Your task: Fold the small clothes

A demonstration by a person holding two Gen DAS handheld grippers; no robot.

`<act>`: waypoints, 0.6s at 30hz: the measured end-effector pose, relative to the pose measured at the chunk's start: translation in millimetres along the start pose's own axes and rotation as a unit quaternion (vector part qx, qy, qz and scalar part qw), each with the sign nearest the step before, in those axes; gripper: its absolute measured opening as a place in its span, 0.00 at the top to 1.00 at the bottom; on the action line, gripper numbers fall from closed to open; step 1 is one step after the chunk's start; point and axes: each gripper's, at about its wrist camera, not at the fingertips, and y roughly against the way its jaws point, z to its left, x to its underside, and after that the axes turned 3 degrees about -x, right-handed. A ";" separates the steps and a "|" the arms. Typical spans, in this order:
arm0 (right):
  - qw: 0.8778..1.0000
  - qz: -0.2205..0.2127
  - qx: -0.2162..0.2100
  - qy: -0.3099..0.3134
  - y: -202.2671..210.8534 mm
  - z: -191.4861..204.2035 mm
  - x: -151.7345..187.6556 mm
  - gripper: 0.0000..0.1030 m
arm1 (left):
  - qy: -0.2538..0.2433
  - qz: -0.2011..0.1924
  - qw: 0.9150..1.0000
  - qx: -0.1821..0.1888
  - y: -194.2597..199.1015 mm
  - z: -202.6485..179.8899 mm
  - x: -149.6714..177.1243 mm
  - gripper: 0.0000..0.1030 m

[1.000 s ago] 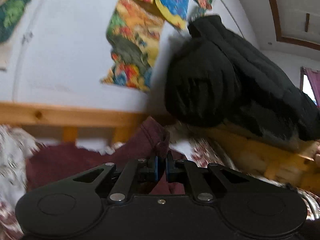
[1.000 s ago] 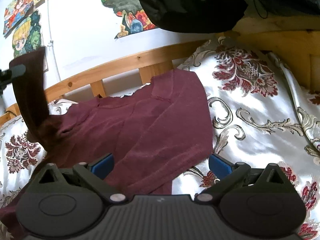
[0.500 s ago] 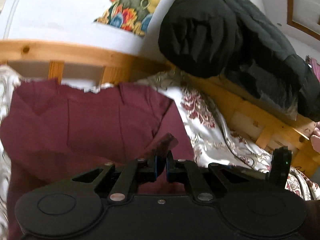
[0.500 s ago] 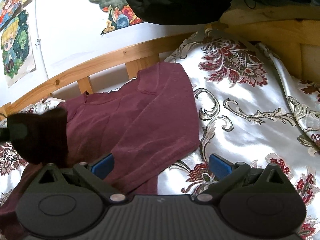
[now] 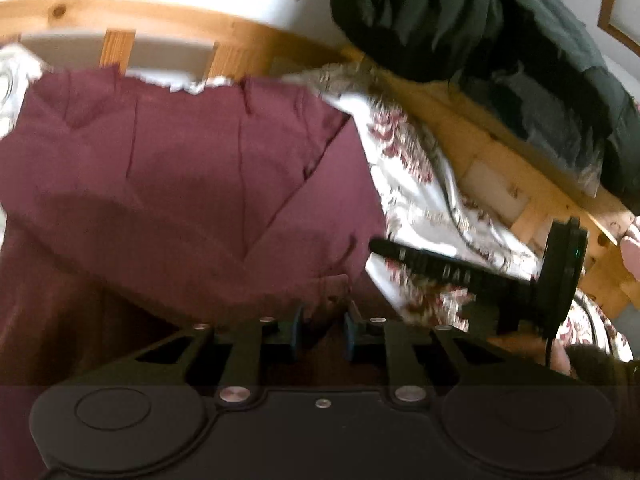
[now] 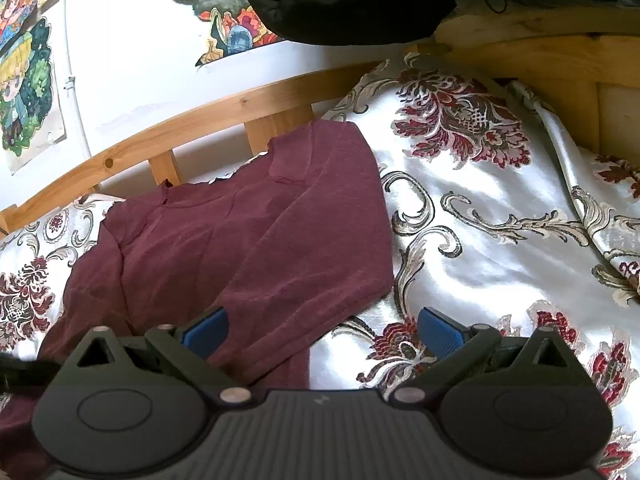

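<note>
A maroon long-sleeved top (image 6: 248, 248) lies on the floral bedspread (image 6: 500, 240), with both sleeves folded across its body. It also fills the left wrist view (image 5: 192, 200). My left gripper (image 5: 320, 332) hovers low over the folded sleeve end, its jaws slightly apart with nothing held between them. My right gripper (image 6: 320, 332) is wide open just above the top's right edge; it also shows from the side in the left wrist view (image 5: 460, 272).
A wooden bed rail (image 6: 180, 128) runs behind the top, against a white wall with colourful posters (image 6: 24, 92). A black padded jacket (image 5: 480, 40) hangs over the wooden frame (image 6: 540, 60) at the right.
My left gripper carried the sleeve end down across the top, laid it there and opened slightly, letting it go. The right gripper stayed open and shifted slightly.
</note>
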 end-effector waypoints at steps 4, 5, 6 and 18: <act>1.000 0.004 -0.010 0.009 -1.5 4.6 1.8 0.01 | 0.008 0.034 0.999 0.008 -1.4 5.6 11.7 0.67; 1.000 0.005 -0.013 0.013 -1.9 6.6 2.4 0.01 | 0.008 0.041 0.999 0.010 -1.1 6.3 14.2 0.58; 1.000 0.006 -0.015 0.018 -2.4 8.7 2.9 0.01 | 0.008 0.049 0.999 0.010 -0.7 6.7 16.8 0.54; 0.993 0.009 -0.058 0.105 2.7 43.0 12.0 0.01 | -0.003 -0.036 0.982 -0.186 33.1 52.5 -21.0 0.19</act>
